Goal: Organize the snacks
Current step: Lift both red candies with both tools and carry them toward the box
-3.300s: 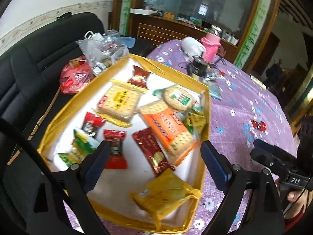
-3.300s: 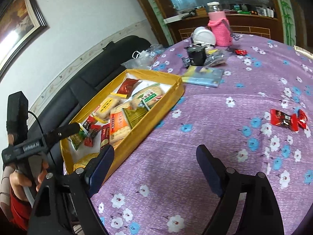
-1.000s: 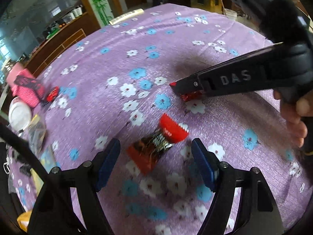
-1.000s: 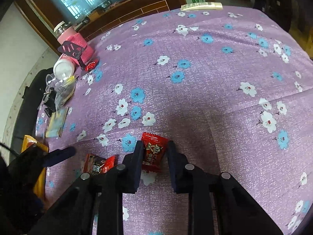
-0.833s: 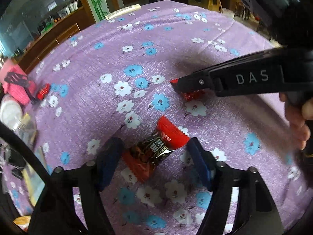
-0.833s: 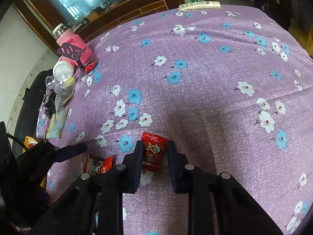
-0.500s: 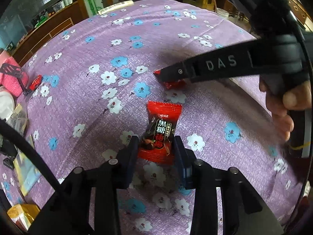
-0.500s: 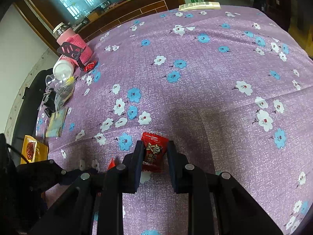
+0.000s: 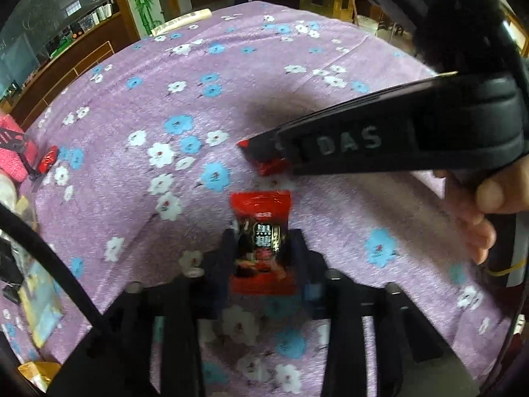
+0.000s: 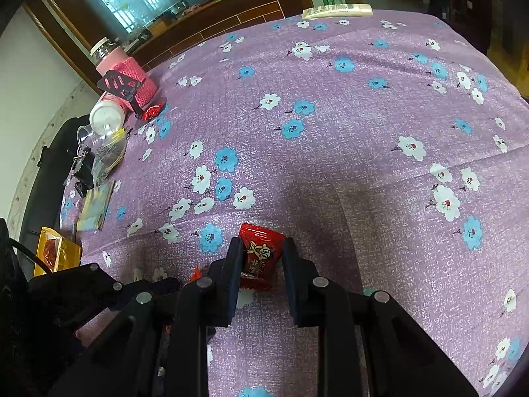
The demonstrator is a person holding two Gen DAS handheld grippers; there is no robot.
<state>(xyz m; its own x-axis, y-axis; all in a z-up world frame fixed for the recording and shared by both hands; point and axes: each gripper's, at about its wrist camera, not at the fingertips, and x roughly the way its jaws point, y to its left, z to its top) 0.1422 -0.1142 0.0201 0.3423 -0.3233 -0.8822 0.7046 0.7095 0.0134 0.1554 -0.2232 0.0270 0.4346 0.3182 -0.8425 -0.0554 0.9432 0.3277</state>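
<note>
While both of your grippers are clamped on sweets, neither sweet is anywhere near the box yet, so the sorting is only at the pick-up stage for these two. Your left gripper (image 9: 263,248) has just been closing, and its fingers now pinch the red-and-black candy (image 9: 261,241) by its sides, the wrapper lying low over the purple flowered tablecloth (image 9: 165,99); whether it has left the cloth I cannot tell. Your right gripper (image 10: 261,258) holds a smaller red candy (image 10: 259,254) squeezed between its fingers, also down at the cloth. What remains, as I judge it, is to lift both and carry them across to the yellow snack box (image 10: 56,251), of which only a corner peeks in at the table's far-left edge.

The right wrist view alone gives you that box corner, plus the pink-sleeved bottle (image 10: 122,69) and a third red sweet (image 10: 152,111) beside it, which also looks left to collect. The left wrist view alone shows your right gripper from the side, its long black finger lying over its candy, and your bare hand (image 9: 479,205) on the handle.
</note>
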